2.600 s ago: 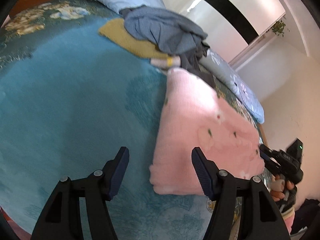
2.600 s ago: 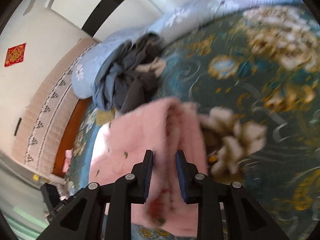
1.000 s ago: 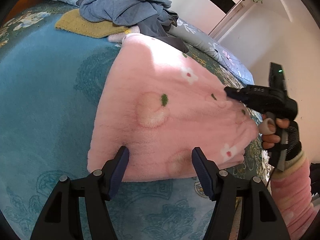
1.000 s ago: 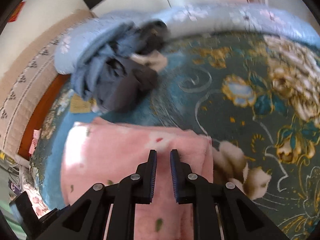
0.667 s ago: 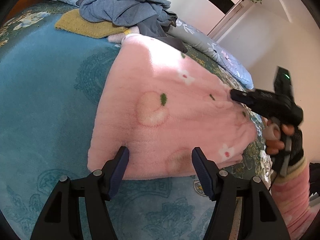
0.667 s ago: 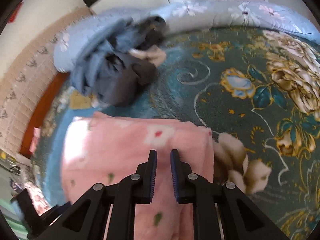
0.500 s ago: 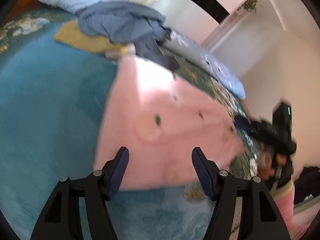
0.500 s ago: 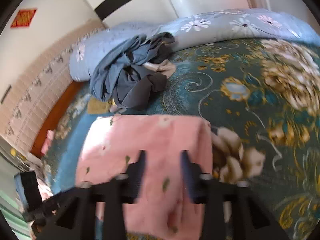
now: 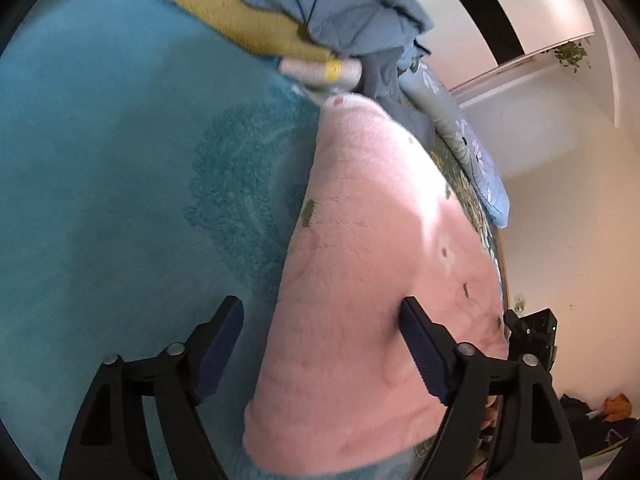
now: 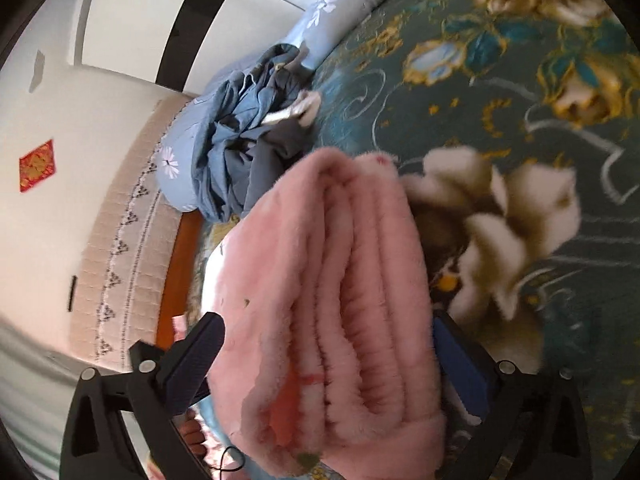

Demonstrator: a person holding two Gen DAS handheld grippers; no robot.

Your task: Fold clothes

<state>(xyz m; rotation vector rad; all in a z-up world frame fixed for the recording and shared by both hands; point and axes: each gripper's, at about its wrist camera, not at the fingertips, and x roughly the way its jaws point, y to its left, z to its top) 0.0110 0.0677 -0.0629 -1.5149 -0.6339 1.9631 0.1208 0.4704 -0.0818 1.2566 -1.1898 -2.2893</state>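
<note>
Pink garment lies between both wide-open tongs: left, right.

Grippers: two, left gripper and right gripper, two fingers apiece.
Pink fleece: one, folded; stacked layers show at its edge in the right wrist view.
Bedspread: one, teal, flowered.
Clothes heap: one; number of garments in it cannot be told.
Yellow cloth: one, under the heap.
Pale blue quilt: one, along the bed's far edge.
Red wall ornament: one.
</note>
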